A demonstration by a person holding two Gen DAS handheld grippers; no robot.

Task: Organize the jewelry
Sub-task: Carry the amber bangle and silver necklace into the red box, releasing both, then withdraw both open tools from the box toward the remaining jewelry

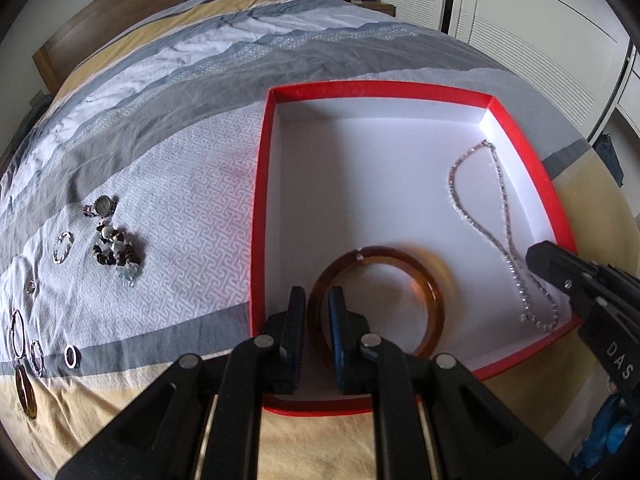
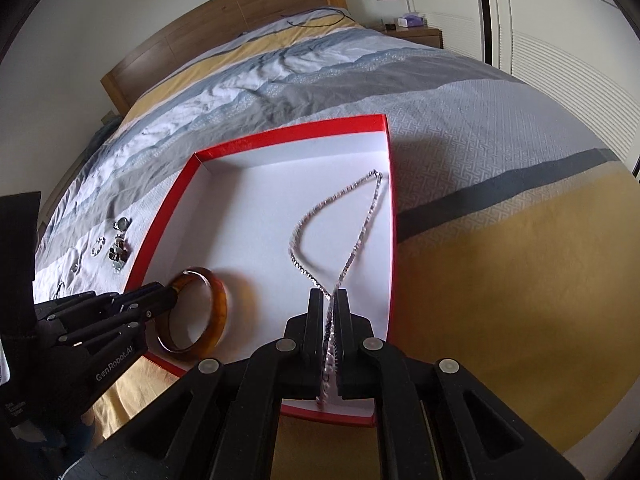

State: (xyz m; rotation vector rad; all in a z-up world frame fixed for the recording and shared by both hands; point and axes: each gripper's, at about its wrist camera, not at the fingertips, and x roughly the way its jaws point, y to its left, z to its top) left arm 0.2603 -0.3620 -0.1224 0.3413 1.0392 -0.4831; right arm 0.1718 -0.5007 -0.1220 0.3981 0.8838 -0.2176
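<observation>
Where bedspread (image 1: 192,184) meets headboard (image 1: 64,40)

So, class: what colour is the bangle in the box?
Amber-brown, translucent bangle; clearest in the right wrist view.

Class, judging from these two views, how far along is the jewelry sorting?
Done: nothing has been let go in the red box yet. In hand: the left gripper holds the amber bangle and the right gripper the silver chain, both already lowered into the box. Left: the watch, beads and rings on the bedspread.

Glossy amber bangle (image 1: 404,276), sparkling metal chain (image 2: 340,232), matt cardboard tray (image 1: 260,200), woven cloth bedspread (image 1: 192,184).
</observation>
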